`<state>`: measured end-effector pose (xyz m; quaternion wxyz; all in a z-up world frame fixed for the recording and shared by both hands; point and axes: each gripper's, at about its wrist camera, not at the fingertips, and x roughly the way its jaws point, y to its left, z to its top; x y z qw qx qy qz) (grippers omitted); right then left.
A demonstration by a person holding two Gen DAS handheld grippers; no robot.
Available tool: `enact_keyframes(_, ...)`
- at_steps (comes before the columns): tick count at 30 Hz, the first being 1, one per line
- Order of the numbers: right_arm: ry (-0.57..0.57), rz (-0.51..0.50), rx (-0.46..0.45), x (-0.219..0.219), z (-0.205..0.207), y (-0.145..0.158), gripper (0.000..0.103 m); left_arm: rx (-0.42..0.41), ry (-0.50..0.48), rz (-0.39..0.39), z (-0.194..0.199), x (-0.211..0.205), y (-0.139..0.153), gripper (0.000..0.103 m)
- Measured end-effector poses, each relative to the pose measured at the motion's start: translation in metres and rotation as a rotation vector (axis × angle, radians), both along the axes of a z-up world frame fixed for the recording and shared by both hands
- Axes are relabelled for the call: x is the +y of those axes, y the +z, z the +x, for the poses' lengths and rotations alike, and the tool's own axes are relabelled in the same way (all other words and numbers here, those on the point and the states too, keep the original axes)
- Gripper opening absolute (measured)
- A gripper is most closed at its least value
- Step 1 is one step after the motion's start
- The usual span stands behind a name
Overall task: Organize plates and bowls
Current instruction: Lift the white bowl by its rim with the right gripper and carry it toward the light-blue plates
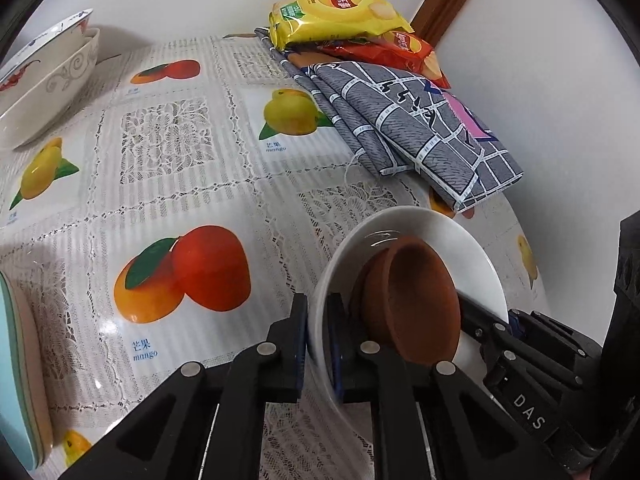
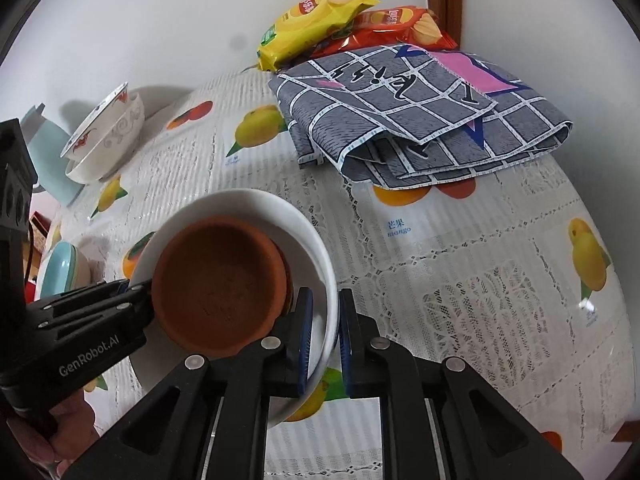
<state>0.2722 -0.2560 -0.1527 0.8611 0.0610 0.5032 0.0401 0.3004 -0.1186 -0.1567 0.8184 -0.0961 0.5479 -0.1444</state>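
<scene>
I'm over a table [image 2: 480,280] in a mango-print cloth, white walls [image 2: 160,20] meeting at a brown wooden post [image 2: 444,0].

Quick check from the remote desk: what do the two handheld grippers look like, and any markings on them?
Both are black plastic linkages with silver pivot pins and blue finger pads. The left gripper reads "GenRobot.AI" on its body; the right gripper reads "DAS". No sleeves or cables visible.

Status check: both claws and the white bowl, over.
Left claw and right claw both shut on white bowl, opposite rims. Brown dish sits inside it. Folded cloth and snack bags ahead, clear of bowl.
</scene>
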Motion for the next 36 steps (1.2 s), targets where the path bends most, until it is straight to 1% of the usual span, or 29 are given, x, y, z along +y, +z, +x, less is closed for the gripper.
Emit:
enact_keyframes(5,0.000,0.009,-0.009,0.001,-0.001,0.004,0.012,0.006,0.009,0.000,-0.003,0.002,0.002,0.010)
enact_keyframes(14,0.000,0.027,-0.033,0.010,-0.007,0.015,0.012,-0.010,0.026,0.008,-0.008,0.012,0.017,0.009)
enact_keyframes(21,0.009,0.041,-0.067,0.022,-0.013,0.033,0.012,-0.043,0.033,0.023,-0.016,0.026,0.036,0.009)
enact_keyframes(29,0.017,0.045,-0.108,0.036,-0.022,0.057,0.012,-0.080,0.044,0.015,-0.024,0.043,0.061,0.009)
enact_keyframes(36,0.021,0.049,-0.131,0.048,-0.026,0.073,0.012,-0.100,0.053,0.012,-0.028,0.054,0.075,0.009)
